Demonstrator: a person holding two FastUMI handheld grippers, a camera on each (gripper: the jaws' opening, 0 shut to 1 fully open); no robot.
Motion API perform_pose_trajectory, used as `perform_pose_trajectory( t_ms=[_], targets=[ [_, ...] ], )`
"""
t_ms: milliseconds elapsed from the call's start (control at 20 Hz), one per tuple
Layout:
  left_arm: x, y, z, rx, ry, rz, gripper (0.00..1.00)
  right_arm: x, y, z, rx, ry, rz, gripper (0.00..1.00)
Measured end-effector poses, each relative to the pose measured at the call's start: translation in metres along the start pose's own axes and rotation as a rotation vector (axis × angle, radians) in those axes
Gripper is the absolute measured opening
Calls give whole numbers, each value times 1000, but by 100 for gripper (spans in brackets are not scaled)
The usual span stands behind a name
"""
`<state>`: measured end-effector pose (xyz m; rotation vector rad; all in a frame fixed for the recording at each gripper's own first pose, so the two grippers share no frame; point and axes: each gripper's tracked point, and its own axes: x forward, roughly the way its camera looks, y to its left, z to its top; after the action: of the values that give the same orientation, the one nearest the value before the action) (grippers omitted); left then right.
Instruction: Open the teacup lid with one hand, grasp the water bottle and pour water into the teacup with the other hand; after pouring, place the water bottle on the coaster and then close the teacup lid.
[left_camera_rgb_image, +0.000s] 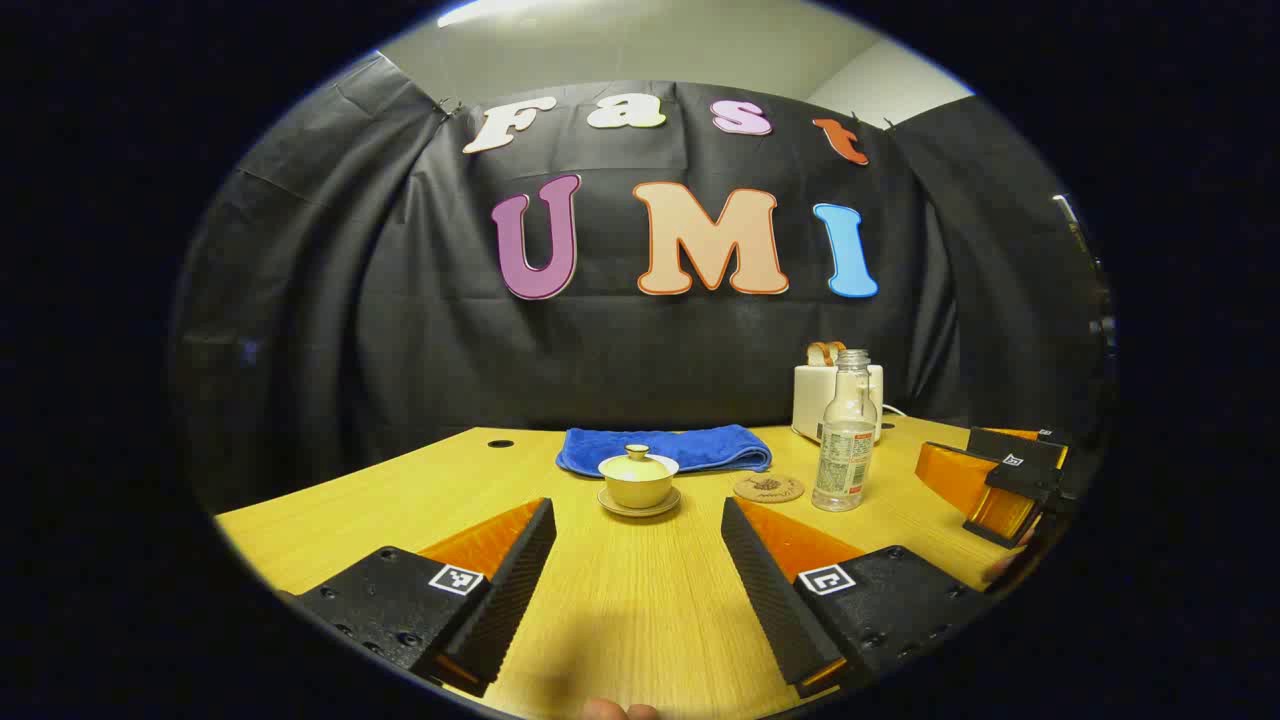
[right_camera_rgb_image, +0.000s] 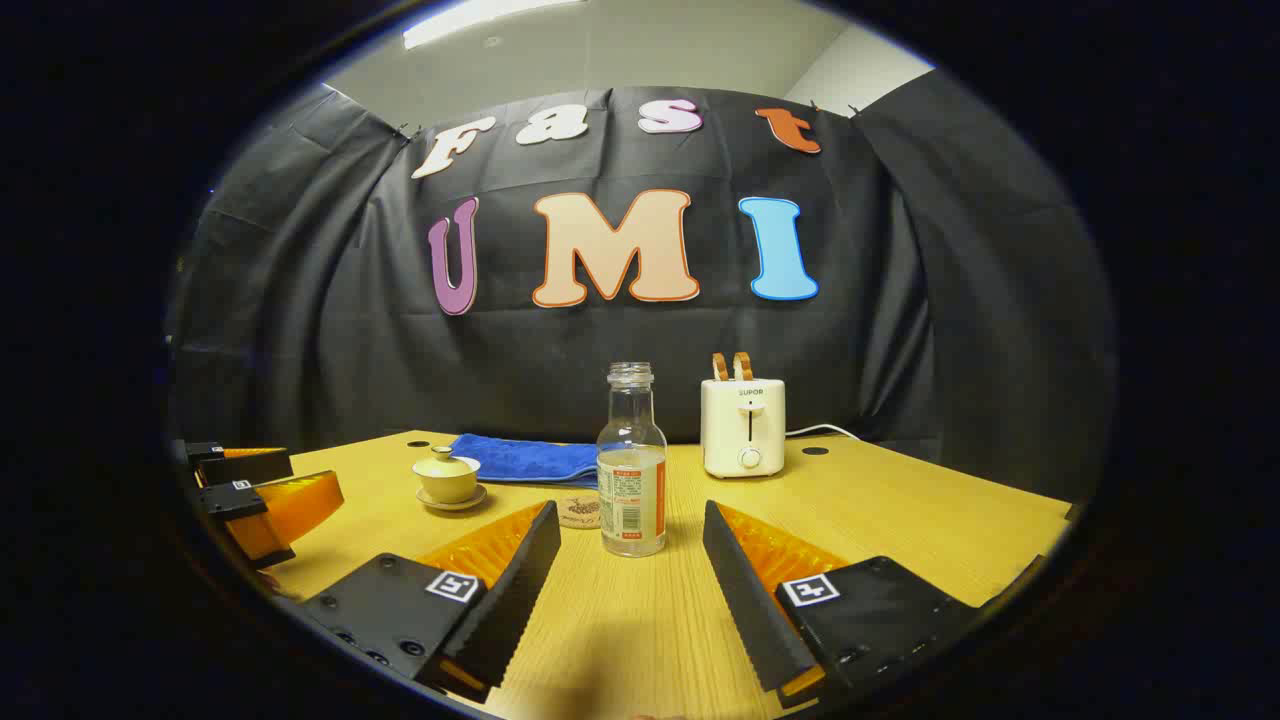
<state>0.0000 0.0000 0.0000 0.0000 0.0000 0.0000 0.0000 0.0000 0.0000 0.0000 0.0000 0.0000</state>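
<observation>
We count one lidded teacup (left_camera_rgb_image: 638, 478) on one saucer (left_camera_rgb_image: 639, 505), one water bottle (right_camera_rgb_image: 631, 468), one coaster (left_camera_rgb_image: 768, 488), one blue towel (left_camera_rgb_image: 664, 448), one toaster (right_camera_rgb_image: 742, 427) with two toast slices (right_camera_rgb_image: 731, 366).

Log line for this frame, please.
stage: pre-grasp | left gripper: open, facing lidded teacup | right gripper: open, facing bottle | coaster: bare

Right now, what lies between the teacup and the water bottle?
The round coaster lies between teacup and water bottle, apart from both, in the left gripper view.

Lit evenly from a ceiling strip (right_camera_rgb_image: 480, 18) overhead; sharp throughout, soft shadows on bench (right_camera_rgb_image: 900, 510), fisheye-bent edges.
</observation>
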Motion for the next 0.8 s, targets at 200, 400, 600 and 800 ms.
perform_pose_trajectory(
  t_ms=[200,400,600,800],
  targets=[
    [0,1,1,0,0,-1,98,0,0,0,-1,-1,1,93],
    [1,0,0,-1,0,-2,98,0,0,0,-1,-1,1,93],
    [1,0,0,-2,-1,-5,98,-1,0,1,0,-1,1,93],
    [0,0,0,-1,1,-5,98,-1,0,0,0,-1,1,93]
  ],
)
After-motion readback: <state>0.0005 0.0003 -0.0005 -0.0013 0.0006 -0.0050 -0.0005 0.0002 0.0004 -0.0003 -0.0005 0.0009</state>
